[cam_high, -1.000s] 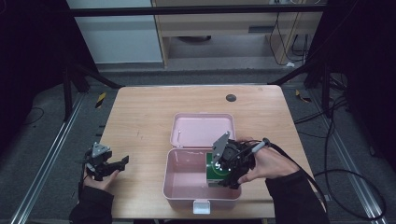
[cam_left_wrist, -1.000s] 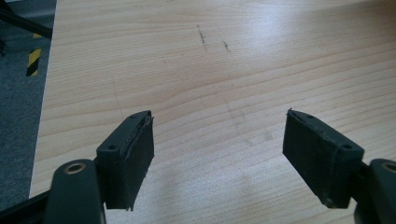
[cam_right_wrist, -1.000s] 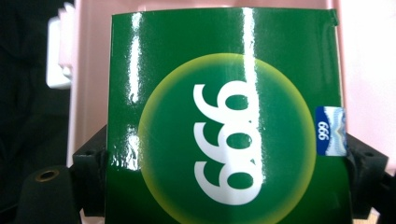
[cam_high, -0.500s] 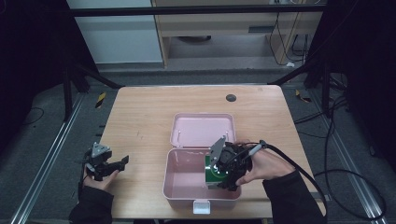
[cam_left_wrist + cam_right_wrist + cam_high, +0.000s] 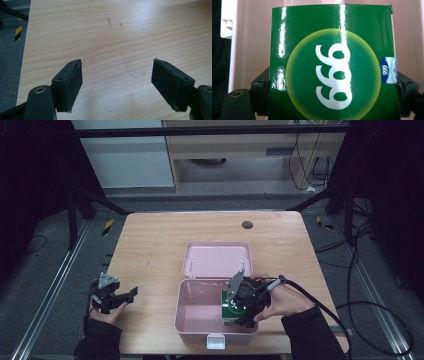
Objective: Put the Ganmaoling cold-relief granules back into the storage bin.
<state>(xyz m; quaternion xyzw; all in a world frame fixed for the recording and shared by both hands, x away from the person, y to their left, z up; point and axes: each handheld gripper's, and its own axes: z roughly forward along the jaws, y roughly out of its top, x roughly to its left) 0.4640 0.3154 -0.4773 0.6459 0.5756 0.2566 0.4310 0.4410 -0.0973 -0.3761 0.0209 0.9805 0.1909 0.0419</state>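
A glossy green carton [image 5: 332, 75] with white numerals in a yellow-ringed circle stands between the jaws of my right gripper [image 5: 332, 87], which is shut on its two sides. In the high view that green carton [image 5: 228, 306] sits low inside the open pink box [image 5: 200, 292], at its right side, with the right gripper [image 5: 239, 307] reaching in from the right. My left gripper [image 5: 125, 295] rests near the table's left front edge. Its jaws stand wide open over bare wood, and nothing lies between them in the left gripper view [image 5: 117, 82].
The pink box's lid [image 5: 217, 259] lies flat open behind the base, and a white latch [image 5: 215, 340] sticks out at the front. A small dark round spot [image 5: 247, 224] marks the wooden table [image 5: 150, 250] far back. Dark floor and cables surround the table.
My right gripper has sunk slightly lower into the pink box with the green carton. The left gripper has stayed where it was.
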